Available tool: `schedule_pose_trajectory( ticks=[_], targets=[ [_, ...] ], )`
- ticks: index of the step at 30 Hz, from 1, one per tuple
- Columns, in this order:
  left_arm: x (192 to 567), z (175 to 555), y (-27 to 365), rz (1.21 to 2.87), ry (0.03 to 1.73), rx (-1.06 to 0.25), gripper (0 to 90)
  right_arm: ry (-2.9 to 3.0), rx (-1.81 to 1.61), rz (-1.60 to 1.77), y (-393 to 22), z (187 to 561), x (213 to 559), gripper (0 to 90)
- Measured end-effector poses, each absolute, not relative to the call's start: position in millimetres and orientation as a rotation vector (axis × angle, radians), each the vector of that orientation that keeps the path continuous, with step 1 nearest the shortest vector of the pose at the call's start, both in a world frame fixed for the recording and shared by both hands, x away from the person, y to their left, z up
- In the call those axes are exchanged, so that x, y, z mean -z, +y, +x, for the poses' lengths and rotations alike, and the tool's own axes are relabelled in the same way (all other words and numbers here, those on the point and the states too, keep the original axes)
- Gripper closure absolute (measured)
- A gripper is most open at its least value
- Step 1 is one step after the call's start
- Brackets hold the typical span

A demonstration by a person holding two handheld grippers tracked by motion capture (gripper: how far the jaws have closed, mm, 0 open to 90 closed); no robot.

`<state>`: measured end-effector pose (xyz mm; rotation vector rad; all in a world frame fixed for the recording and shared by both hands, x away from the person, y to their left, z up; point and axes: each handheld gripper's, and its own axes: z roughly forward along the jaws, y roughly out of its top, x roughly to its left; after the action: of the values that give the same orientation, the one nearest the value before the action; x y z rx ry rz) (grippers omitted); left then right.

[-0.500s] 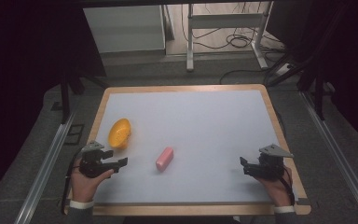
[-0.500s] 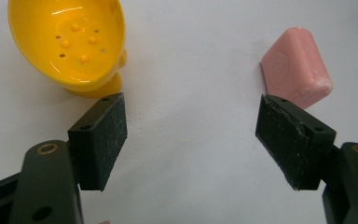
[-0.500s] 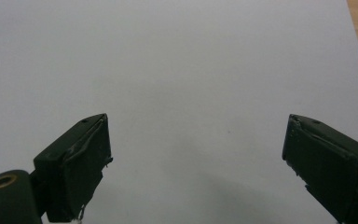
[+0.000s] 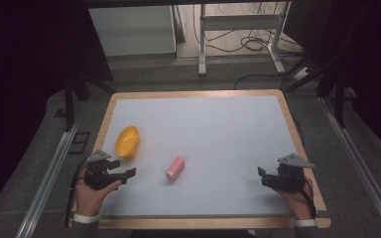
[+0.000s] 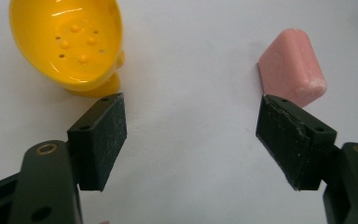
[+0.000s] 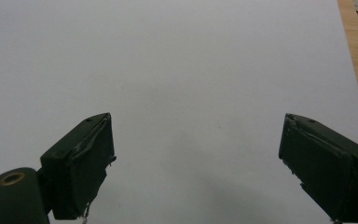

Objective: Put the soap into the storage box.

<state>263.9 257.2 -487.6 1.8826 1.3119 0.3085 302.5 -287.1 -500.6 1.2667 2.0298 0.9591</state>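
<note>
A yellow perforated dish (image 4: 127, 141) lies tilted at the left of the white table top (image 4: 218, 134). A pink bar (image 4: 175, 168) rests to its right, nearer the front. My left gripper (image 4: 129, 173) sits low at the front left, open, pointing right toward the bar. Along its jaws I see the yellow dish (image 5: 70, 42) at upper left and the pink bar (image 5: 292, 67) at upper right, just beyond the right jaw; nothing is between the pads. My right gripper (image 4: 262, 176) rests at the front right, open and empty, facing left over bare white surface (image 6: 191, 70).
The table has a wooden rim (image 4: 198, 93). Metal rails (image 4: 49, 173) run along both sides. Beyond the far edge stand a desk frame (image 4: 238, 29) and cables (image 4: 250, 44) on the floor. The table's wooden edge (image 6: 356, 51) shows at the right of the right gripper view.
</note>
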Motion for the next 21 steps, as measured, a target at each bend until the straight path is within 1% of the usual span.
schedule_pose_trajectory(
  ticks=[10, 21],
  targets=[
    [483.2, 262.8, 258.1, 1.878, 1.325, -0.321, 24.6, 2.023, -0.980, 1.278, -291.3, 302.4, 499.6, 10.1],
    [474.4, 262.4, 261.3, 1.827, 1.333, -0.318, 23.0, 2.013, -0.992, 1.283, -295.1, 301.0, 497.3, 10.1]
  ],
)
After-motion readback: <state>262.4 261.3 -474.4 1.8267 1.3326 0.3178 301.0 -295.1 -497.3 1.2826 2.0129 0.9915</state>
